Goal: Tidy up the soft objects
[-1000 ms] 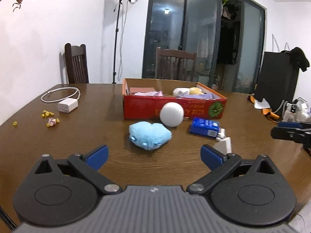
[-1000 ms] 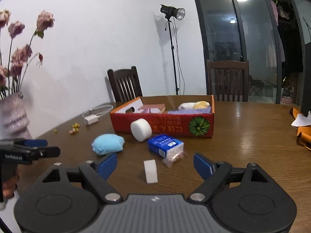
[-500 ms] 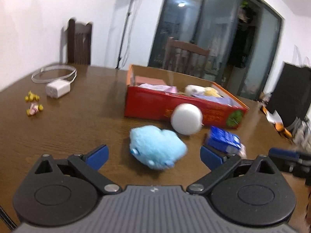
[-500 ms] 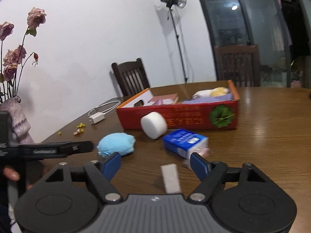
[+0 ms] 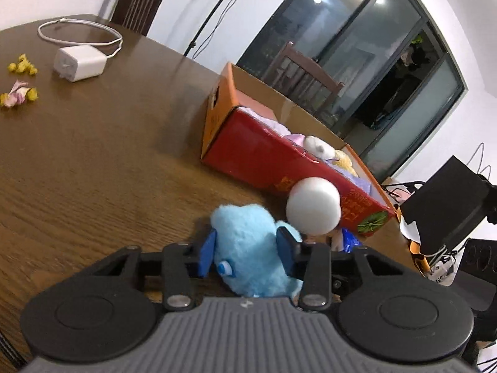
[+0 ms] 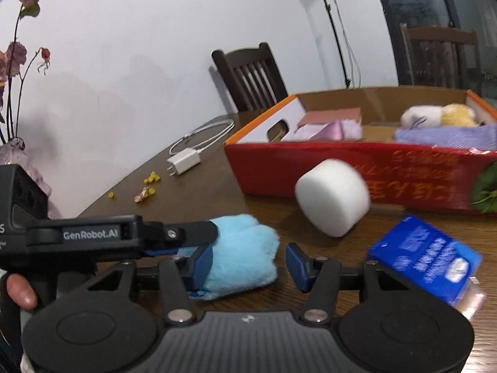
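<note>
Plush (image 5: 248,242) lies on worktop (image 5: 93,161) before red box (image 5: 267,161). Left tool (image 5: 247,250) closing, pads already pinching plush. Right tool (image 6: 248,262) closing too, nothing between pads. We fear tools collide, or plush slips from soft grip, bumps foam cylinder (image 6: 334,197).

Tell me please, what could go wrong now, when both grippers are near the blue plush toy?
1. The left gripper is closing on the blue plush toy, and the right gripper, also closing, has one finger at the same toy; the two may collide or pull against each other.
2. The white foam cylinder lies right beside the toy and may get knocked and roll.
3. The plush is soft, so it may slip out on the way to the red box.
</note>
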Motion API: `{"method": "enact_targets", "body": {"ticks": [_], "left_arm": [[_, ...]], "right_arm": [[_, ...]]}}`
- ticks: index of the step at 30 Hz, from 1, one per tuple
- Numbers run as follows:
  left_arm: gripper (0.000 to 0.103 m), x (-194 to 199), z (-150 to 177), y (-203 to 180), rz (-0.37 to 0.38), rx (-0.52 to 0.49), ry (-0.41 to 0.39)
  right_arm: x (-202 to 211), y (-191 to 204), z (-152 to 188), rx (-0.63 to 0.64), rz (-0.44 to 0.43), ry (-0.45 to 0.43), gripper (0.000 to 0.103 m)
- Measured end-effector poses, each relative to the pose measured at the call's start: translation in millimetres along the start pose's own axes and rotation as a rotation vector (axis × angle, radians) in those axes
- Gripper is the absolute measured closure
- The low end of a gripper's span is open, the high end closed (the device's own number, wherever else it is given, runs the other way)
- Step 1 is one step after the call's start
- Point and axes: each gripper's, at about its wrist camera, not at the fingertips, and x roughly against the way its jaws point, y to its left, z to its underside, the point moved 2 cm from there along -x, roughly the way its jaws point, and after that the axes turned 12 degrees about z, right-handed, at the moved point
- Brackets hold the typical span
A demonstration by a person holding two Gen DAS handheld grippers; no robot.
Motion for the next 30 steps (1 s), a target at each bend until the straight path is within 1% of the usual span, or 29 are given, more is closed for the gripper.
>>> {"method": "enact_targets", "body": {"ticks": [3,5,8,11,13,15,17,18,21,23,25,27,28,29,30], "left_arm": [[0.063,0.3,-0.1,2.8,0.013,0.022,-0.001],[0.063,0.3,0.6,1.8,0.013,0.019,-0.003],[0.064,-0.4,0.5,1.8,0.017,0.017,-0.003],[0.064,-0.6,-0.3,3.8,0.031,0.029,-0.001],[0.064,1.5,0.0,0.7,0.039,0.009,-0.009],[0.064,7.1,3.7,-6.6,0.054,0.011,-0.017],[0.064,19.6,14.1,-21.3,0.106,0.010,-0.030],[0.064,23.7,20.3,-27.9,0.132,0.012,-0.021],[0.064,26.0,43.3,-46.4,0.185,0.043,0.050],[0.064,24.4,58.9,-63.5,0.202,0.007,0.087],[0.064,18.9,72.6,-82.0,0.206,-0.056,0.119],[0.062,13.0,78.6,-90.0,0.186,-0.086,0.110],[0.062,10.8,79.8,-92.4,0.157,-0.100,0.090],[0.059,11.0,79.5,-93.5,0.135,-0.103,0.071],[0.051,14.9,78.2,-93.1,0.114,-0.089,0.039]], "right_arm": [[-4.0,-5.4,0.7,-0.036,-0.033,0.013,0.049],[-5.6,-9.4,2.2,-0.068,-0.055,0.029,0.050],[-7.0,-7.5,4.8,-0.082,-0.096,0.044,0.059],[-3.5,-0.4,4.3,-0.044,-0.078,0.031,0.060],[0.6,2.5,4.1,-0.031,-0.068,0.029,0.062],[15.7,8.7,4.7,-0.002,-0.046,0.012,0.064],[42.1,14.2,10.6,0.056,-0.020,-0.035,0.064],[57.8,13.3,16.5,0.068,-0.016,-0.051,0.064],[98.1,-0.6,38.9,0.020,-0.020,-0.046,0.065],[121.7,-8.8,55.1,0.003,0.002,-0.039,0.065],[139.1,-14.0,70.9,-0.002,0.036,-0.031,0.065],[150.0,-19.2,84.9,-0.015,0.047,-0.022,0.065],[150.7,-21.2,90.4,-0.028,0.044,-0.015,0.065],[150.8,-22.1,94.8,-0.036,0.043,-0.005,0.065],[153.6,-20.7,97.8,-0.030,0.035,-0.006,0.065]]}}
